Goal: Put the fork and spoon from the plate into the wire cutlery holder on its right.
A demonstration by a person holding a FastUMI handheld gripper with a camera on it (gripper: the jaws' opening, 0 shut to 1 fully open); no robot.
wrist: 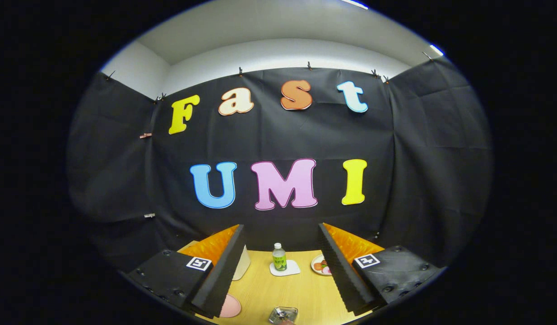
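The gripper (280, 266) is held high and looks nearly level at the booth's far wall, its 2 fingers spread wide apart with nothing between them. Through the gap lies a pale wooden table (301, 293). On it, far from the gripper, a small clear plastic bottle with a green label (279, 257) stands upright on a white square coaster (285, 269). Right of that, a small white plate with pink and orange food (320, 265) is partly hidden by the right finger. A pink round disc (231, 307) sits near the left finger, and a pale upright object (243, 264) shows behind it.

Nearest, low between the fingers, is a shiny wire or metal object (283, 314); whether this is the cutlery holder I cannot tell. Fork and spoon cannot be made out, so their long axis stays unknown. My judgement: the task's things lie below and near the gripper, so it would need to tilt downward.
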